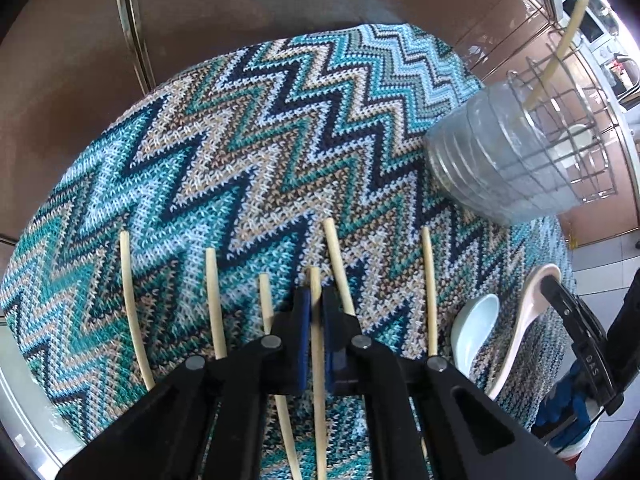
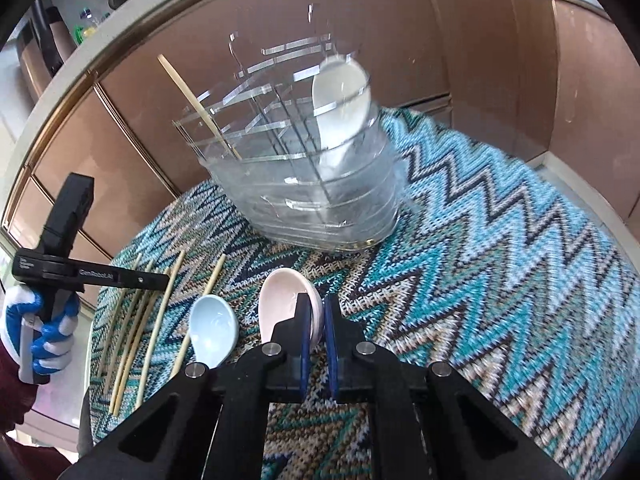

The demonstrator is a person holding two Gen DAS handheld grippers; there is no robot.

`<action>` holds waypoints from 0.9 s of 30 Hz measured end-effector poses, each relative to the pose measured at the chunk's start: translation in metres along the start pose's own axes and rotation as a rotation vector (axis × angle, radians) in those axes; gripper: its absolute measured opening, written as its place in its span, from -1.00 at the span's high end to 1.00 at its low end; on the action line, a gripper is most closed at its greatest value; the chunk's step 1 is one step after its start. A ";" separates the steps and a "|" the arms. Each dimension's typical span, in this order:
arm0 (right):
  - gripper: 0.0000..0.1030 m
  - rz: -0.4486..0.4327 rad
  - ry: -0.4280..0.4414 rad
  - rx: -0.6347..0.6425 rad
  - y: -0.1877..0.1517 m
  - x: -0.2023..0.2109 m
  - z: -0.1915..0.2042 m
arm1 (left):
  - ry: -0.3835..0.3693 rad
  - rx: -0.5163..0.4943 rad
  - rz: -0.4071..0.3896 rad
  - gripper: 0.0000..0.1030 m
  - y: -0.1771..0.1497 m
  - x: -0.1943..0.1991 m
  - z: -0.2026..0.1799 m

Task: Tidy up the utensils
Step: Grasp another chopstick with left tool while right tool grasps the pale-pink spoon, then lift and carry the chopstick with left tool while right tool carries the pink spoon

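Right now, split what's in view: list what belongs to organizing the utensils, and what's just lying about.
Job in hand:
- held chopstick in left claw
- loose chopsticks
- pink spoon in right claw
- blue spoon
- clear organizer, with a stored chopstick and a white spoon inside

Just lying about:
- zigzag mat
- cabinet doors
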State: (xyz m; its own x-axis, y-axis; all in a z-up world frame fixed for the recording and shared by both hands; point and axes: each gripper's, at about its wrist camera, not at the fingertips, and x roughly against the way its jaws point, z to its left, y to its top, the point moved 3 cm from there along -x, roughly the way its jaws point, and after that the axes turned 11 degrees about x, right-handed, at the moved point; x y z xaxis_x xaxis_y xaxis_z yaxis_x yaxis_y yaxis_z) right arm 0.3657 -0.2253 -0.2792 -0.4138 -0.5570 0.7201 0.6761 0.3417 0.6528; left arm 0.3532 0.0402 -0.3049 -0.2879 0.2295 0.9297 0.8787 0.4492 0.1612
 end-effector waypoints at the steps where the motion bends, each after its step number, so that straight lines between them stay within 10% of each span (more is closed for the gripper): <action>1: 0.87 -0.009 -0.007 -0.002 0.000 0.006 0.001 | -0.010 -0.002 -0.008 0.91 -0.001 0.002 0.000; 27: 0.86 -0.199 -0.188 0.023 -0.020 0.142 0.092 | -0.186 -0.077 -0.246 0.91 -0.066 0.136 0.011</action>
State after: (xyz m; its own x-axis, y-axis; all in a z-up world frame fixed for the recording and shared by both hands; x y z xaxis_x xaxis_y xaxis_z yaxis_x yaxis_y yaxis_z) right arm 0.2377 -0.2415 -0.1687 -0.6444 -0.4650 0.6071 0.5574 0.2579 0.7892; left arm 0.2522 0.0515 -0.1928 -0.5537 0.2793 0.7845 0.7984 0.4458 0.4047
